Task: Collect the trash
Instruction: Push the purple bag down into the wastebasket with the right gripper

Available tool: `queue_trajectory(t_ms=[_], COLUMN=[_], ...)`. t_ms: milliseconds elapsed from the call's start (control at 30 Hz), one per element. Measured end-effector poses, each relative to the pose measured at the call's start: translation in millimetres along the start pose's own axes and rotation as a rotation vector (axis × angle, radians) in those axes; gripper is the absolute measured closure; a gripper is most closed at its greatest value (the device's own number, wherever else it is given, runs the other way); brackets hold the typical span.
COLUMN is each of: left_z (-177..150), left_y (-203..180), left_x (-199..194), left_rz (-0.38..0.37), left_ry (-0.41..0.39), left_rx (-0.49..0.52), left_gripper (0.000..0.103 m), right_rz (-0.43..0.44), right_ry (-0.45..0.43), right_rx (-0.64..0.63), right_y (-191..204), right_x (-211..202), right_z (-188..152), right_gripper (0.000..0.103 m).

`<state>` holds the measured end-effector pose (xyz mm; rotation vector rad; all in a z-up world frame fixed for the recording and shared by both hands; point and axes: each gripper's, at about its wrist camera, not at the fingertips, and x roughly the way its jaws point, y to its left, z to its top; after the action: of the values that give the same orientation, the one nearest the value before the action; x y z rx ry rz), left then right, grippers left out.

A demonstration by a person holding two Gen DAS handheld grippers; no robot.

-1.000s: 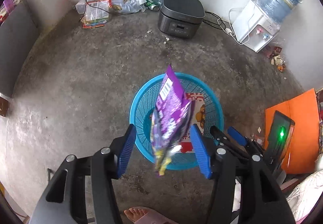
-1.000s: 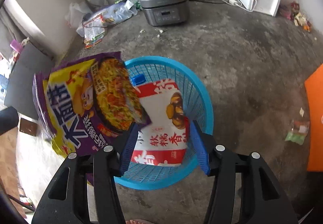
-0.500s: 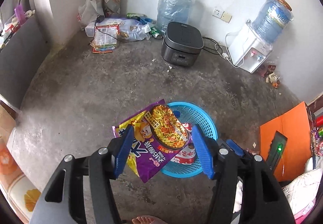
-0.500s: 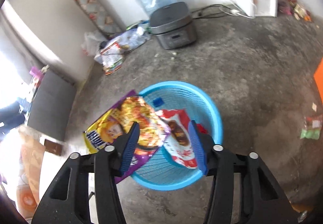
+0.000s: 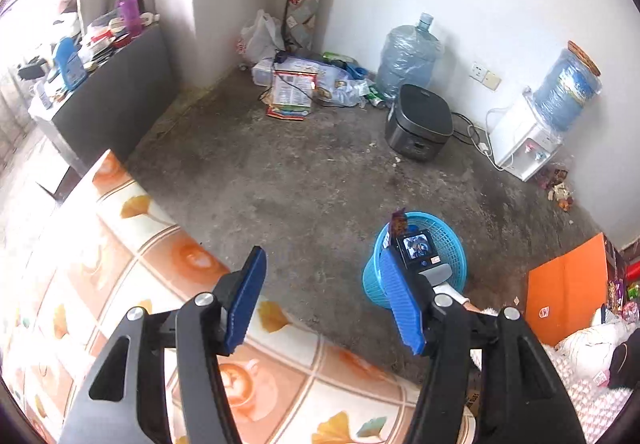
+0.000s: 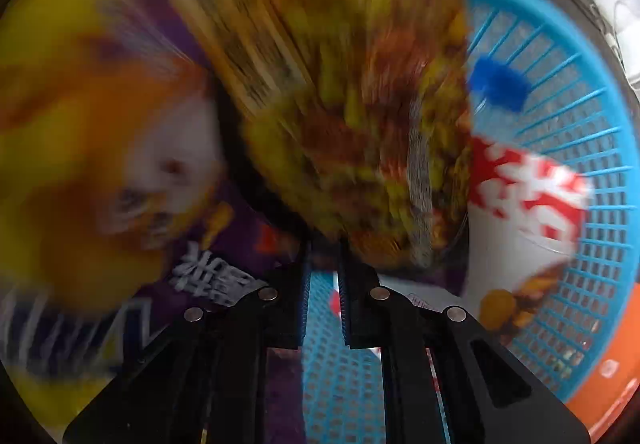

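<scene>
Right wrist view, badly blurred: right gripper (image 6: 322, 276) jaws have just been closing, seemingly empty, over purple noodle packet (image 6: 224, 171) in blue basket (image 6: 592, 147); left gripper (image 5: 324, 296) gapes empty

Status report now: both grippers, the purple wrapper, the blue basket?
Left gripper open, empty. Right gripper jaws just closing, nearly shut, over blue basket. Purple wrapper at basket rim, blurred; grip unclear. Red-and-white packet already inside.

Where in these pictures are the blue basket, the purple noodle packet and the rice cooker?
blue basket (image 5: 452, 244): left wrist view, on its mesh wall near the rim.
purple noodle packet (image 6: 224, 228): right wrist view, on its blurred purple front.
rice cooker (image 5: 424, 115): left wrist view, on its dark lid.
</scene>
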<state>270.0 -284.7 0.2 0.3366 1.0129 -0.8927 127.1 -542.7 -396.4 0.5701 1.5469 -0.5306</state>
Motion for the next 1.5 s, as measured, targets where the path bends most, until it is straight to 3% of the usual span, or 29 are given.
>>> queue_trajectory(t_ms=[100,200,300,467,533,600,633,667,733,767,800,867,1100,1300,1500], left_z=[-11.6,-20.0,-24.9,-30.2,-32.0,-33.0,-33.7,-34.0,-36.2,-37.3,-38.8,-41.6,-48.7,-50.8,-50.6], left_y=[24.9,41.3,48.7,48.1,45.3,43.5,41.7,40.5,39.1,38.7,39.5,42.2,52.6,52.3,51.0], left_x=[-13.0,-17.2,-20.9,-36.2,-42.0,-45.4,-46.9,-48.6,-53.8,-55.7,-57.3,-59.2,-64.5,-64.5,-62.5], left_rz=[0.035,0.052,0.046,0.016,0.011,0.008,0.004,0.001,-0.006,-0.006,-0.008,-0.008,0.008,-0.003,0.0], left_ry=[-0.003,-0.002,-0.008,-0.044,-0.055,-0.059,-0.06,-0.062,-0.074,-0.078,-0.079,-0.075,-0.077,-0.08,-0.075], left_rx=[-0.048,-0.083,-0.099,-0.099,-0.092,-0.096,-0.1,-0.103,-0.105,-0.107,-0.112,-0.116,-0.126,-0.133,-0.138], left_gripper=[0.045,0.045,0.045,0.045,0.043,0.043,0.043,0.043,0.042,0.042,0.042,0.042,0.042,0.042,0.042], right_rz=[-0.001,-0.015,0.038,0.169,0.264,0.358,0.379,0.377,0.264,0.2,0.175,0.174,0.161,0.114,0.01], right_ry=[0.087,0.081,-0.008,-0.262,-0.362,-0.419,-0.428,-0.425,-0.39,-0.363,-0.328,-0.262,-0.296,-0.204,-0.138], right_rx=[0.055,0.037,0.052,0.107,0.132,0.136,0.121,0.095,0.021,-0.005,-0.019,0.004,0.062,0.097,0.07], right_y=[-15.7,-23.5,-34.5,-56.7,-59.5,-54.2,-44.9,-36.2,-11.4,1.0,7.6,10.0,-6.7,-18.9,-6.4], right_x=[20.9,18.0,-10.0,-93.1,-127.9,-156.3,-166.6,-172.3,-170.0,-167.2,-158.8,-146.6,-140.3,-106.6,-69.1], right_z=[-1.1,-8.5,-20.4,-42.8,-47.7,-42.4,-36.2,-30.6,-17.0,-6.6,-2.1,5.1,-26.1,-39.9,-36.2], right_gripper=[0.091,0.091,0.091,0.086,0.079,0.059,0.054,0.049,0.049,0.052,0.075,0.103,0.103,0.103,0.103])
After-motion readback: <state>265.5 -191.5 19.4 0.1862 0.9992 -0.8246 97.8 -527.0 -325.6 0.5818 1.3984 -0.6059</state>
